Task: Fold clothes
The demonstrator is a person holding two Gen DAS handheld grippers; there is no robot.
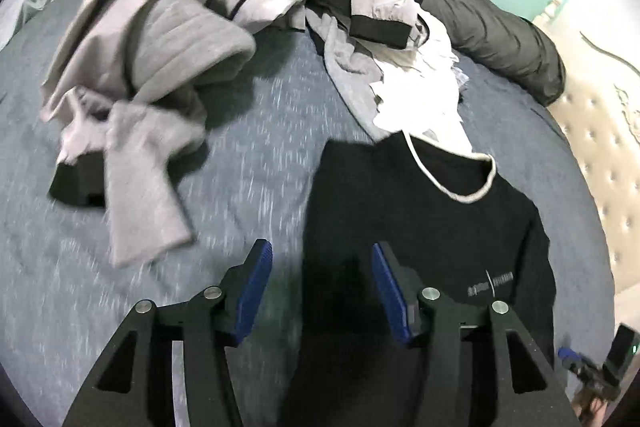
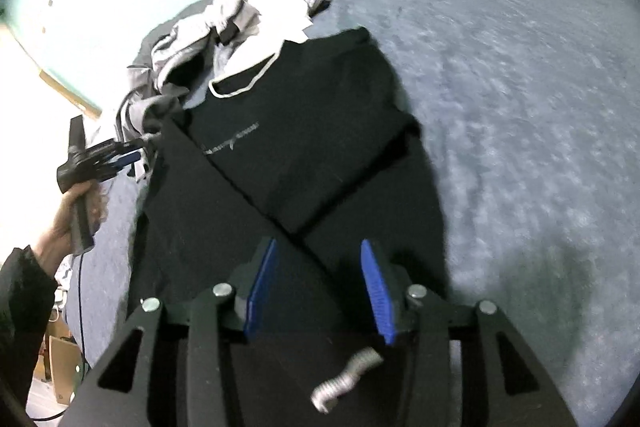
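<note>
Both grippers, left gripper point(image 1: 322, 291) and right gripper point(image 2: 316, 287), are hovering with jaws spread and empty over a black sweatshirt point(image 2: 304, 131) lying on the bed point(image 2: 520, 107). It looks soft and limp, best pinched at its edges. Unfolded grey clothes point(image 1: 160, 39) are lying beyond.

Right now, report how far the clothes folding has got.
Done: the black T-shirt lies flat on the bed, both sleeves folded inward. In hand: nothing; left gripper and right gripper are open. Left: its final folds, plus the grey clothes pile.
</note>
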